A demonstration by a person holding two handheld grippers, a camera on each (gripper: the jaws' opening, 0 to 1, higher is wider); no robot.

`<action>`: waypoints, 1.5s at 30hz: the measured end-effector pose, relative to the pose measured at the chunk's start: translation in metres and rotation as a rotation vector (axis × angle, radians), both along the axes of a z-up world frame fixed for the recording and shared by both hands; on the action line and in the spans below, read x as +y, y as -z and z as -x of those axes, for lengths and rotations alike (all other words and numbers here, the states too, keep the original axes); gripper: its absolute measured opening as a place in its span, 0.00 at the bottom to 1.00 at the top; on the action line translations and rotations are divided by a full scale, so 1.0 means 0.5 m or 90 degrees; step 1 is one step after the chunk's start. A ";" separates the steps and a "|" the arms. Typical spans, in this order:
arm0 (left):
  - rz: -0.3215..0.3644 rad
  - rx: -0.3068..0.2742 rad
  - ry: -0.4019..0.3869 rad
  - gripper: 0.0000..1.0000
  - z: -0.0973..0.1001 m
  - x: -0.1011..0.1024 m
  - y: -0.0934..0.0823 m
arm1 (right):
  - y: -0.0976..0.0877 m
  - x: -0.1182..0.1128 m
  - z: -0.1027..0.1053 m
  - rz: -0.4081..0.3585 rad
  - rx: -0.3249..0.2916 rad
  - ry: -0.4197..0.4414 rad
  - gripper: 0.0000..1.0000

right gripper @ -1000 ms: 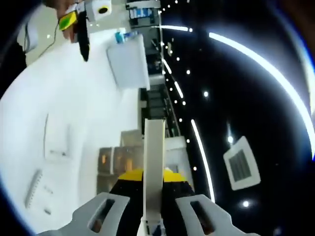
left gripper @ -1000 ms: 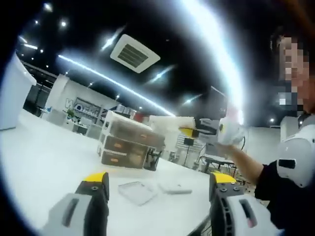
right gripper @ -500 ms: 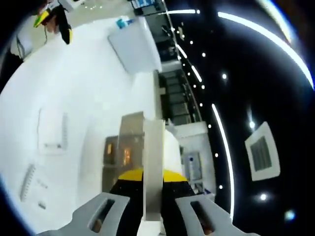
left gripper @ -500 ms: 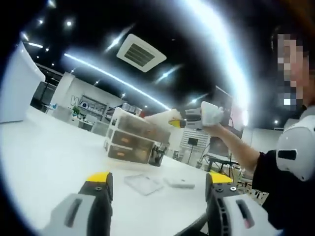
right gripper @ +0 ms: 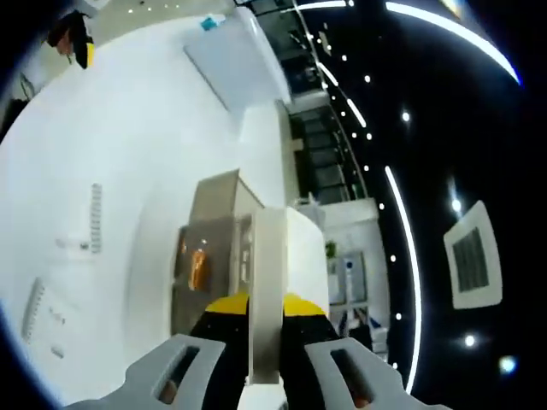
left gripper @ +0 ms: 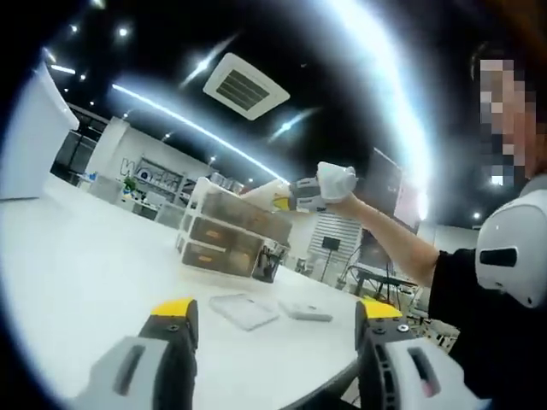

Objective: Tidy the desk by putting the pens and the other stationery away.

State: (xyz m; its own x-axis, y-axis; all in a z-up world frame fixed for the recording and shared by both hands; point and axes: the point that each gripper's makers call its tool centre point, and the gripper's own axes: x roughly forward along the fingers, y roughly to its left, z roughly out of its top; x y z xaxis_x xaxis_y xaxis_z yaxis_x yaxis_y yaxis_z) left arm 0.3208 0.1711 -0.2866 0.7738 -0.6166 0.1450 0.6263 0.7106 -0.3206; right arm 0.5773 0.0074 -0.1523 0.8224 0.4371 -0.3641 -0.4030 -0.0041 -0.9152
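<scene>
My right gripper (right gripper: 266, 309) is shut on a flat white slab (right gripper: 268, 256), seen edge-on and held in the air over the table. Just beyond it stands a clear drawer unit (right gripper: 209, 256) with orange things inside. In the left gripper view a hand holds that right gripper (left gripper: 301, 196) with the slab (left gripper: 261, 194) level with the top of the drawer unit (left gripper: 224, 239). My left gripper (left gripper: 273, 310) hangs open above the white table (left gripper: 77, 273), with nothing between its jaws. It also appears far off as the left gripper (right gripper: 77, 38).
Two flat pale items (left gripper: 244, 309) (left gripper: 305, 312) lie on the table in front of the drawers. A small black holder (left gripper: 268, 265) stands beside the unit. A large white box (right gripper: 235, 55) sits at the far end. A person stands at the right of the left gripper view.
The right gripper has carried the white slab closer to the drawer unit, which now looms larger behind it. The left gripper has stayed open and nearly still.
</scene>
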 end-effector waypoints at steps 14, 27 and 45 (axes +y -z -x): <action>-0.002 0.010 -0.017 0.73 -0.006 0.016 0.006 | 0.035 0.009 -0.075 0.038 0.034 0.015 0.09; -0.002 0.018 -0.021 0.73 -0.006 0.012 0.014 | 0.064 0.002 -0.113 0.040 0.067 0.025 0.09; -0.004 0.032 -0.010 0.73 0.005 -0.007 0.031 | 0.025 -0.001 -0.093 -0.005 0.090 0.022 0.25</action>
State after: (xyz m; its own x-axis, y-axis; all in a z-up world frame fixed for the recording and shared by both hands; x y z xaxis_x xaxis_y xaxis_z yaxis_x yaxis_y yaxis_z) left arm 0.3183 0.1676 -0.3021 0.7893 -0.6055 0.1022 0.5988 0.7220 -0.3467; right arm 0.6237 0.0067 -0.1646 0.7772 0.4129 -0.4748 -0.5283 0.0182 -0.8489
